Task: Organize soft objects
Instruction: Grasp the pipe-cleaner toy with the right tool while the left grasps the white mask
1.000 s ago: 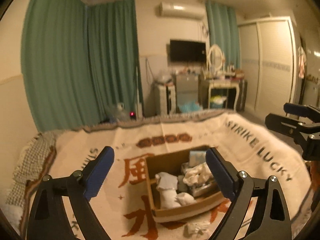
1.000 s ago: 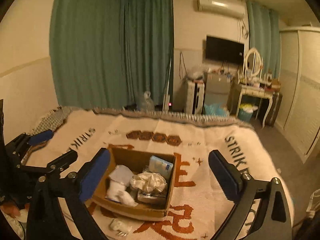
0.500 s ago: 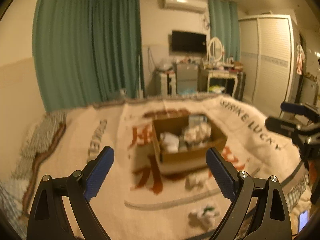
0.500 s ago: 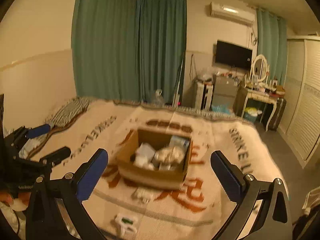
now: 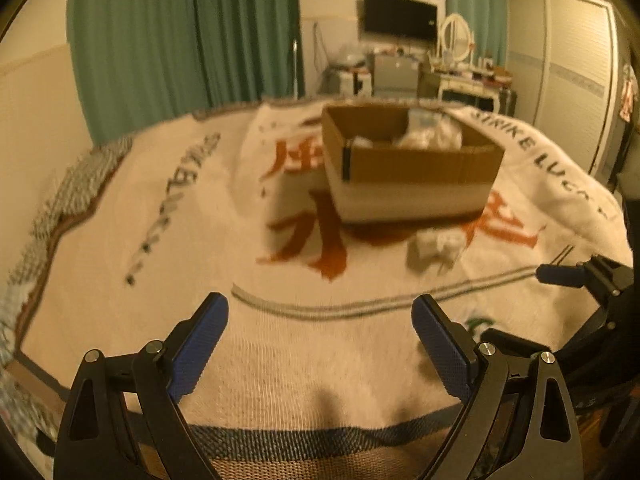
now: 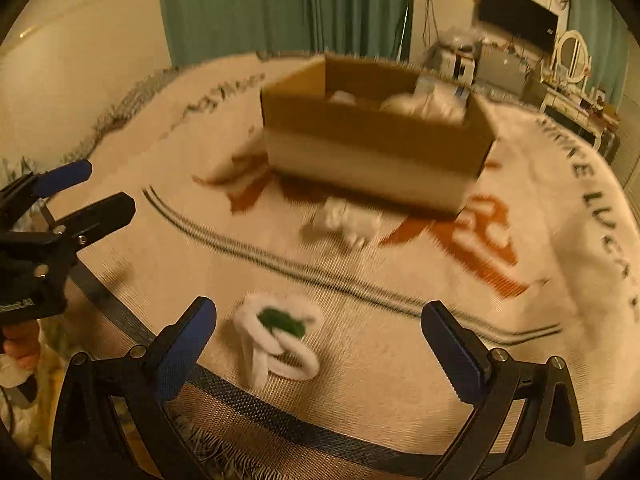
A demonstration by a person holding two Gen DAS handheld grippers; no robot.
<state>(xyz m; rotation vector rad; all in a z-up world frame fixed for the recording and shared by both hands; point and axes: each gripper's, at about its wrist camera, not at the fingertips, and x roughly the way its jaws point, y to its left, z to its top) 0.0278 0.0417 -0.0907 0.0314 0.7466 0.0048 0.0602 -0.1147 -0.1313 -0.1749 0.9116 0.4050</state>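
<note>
Low in the right wrist view, the right claw (image 6: 319, 338) hangs spread wide and empty over the near edge of the bed, and the white sock bundle with a green patch (image 6: 277, 336) lies on the blanket (image 6: 400, 344) just left of centre between its blue pads. Further up the frame, a second crumpled white bundle (image 6: 344, 222) sits close against the front wall of the cardboard box (image 6: 372, 148), which already holds several pale soft things; both are blurred.

At the far left of that view the left claw (image 6: 86, 190) shows, also parted; its own camera has the left claw (image 5: 320, 340) wide open over bare blanket, holding nothing, with the box well beyond.

By the look of it, this is the reach for a loose item, the green-patched socks being nearest. The next move probably calls for lowering the right claw around that bundle, pinching enough of the soft roll that it doesn't unravel, then carrying it over the box rim.
</note>
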